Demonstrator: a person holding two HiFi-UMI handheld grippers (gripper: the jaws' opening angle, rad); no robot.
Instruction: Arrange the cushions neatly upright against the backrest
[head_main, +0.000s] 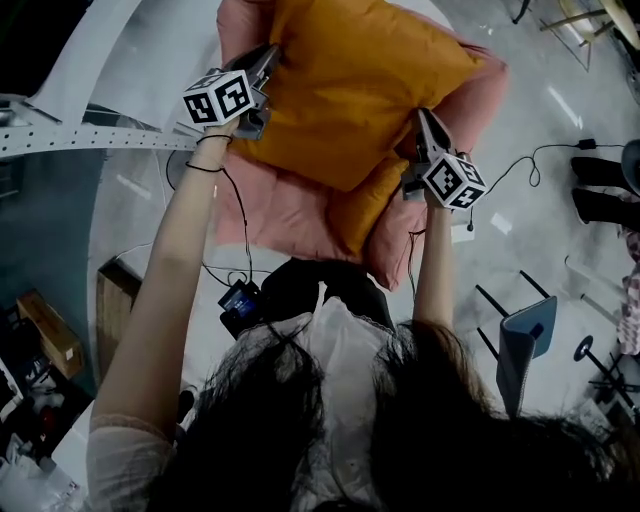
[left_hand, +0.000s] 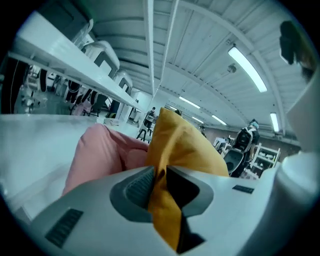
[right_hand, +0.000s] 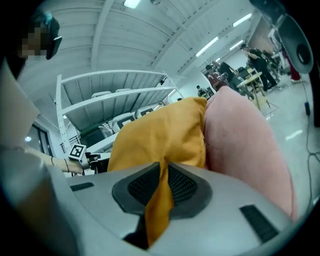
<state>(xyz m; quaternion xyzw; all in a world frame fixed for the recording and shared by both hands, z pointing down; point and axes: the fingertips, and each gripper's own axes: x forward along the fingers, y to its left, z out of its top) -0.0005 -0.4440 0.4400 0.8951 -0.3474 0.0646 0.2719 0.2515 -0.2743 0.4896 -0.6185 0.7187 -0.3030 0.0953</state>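
Two cushions: left hand-held gripper (head_main: 270, 52) and right hand-held gripper (head_main: 423, 115) each pinch orange cushion (head_main: 350, 90) fabric; pink cushion (head_main: 280, 210) underneath.

Big industrial hall run as a lab/workshop, not a home. High ribbed ceiling (left_hand: 200, 45) w/ long strip lights (left_hand: 246, 67). White metal racks (right_hand: 115, 92) (several tiers) line one side, plus a perforated white beam (head_main: 70, 135). Hard glossy floor (head_main: 520, 230) w/ loose cables (head_main: 555, 146) trailing over it and a cardboard box (head_main: 45, 330) at the edge. In the bkgd: a black office chair (left_hand: 240, 145), an open shelf unit (left_hand: 265, 155), and several people (left_hand: 150, 117) standing about.
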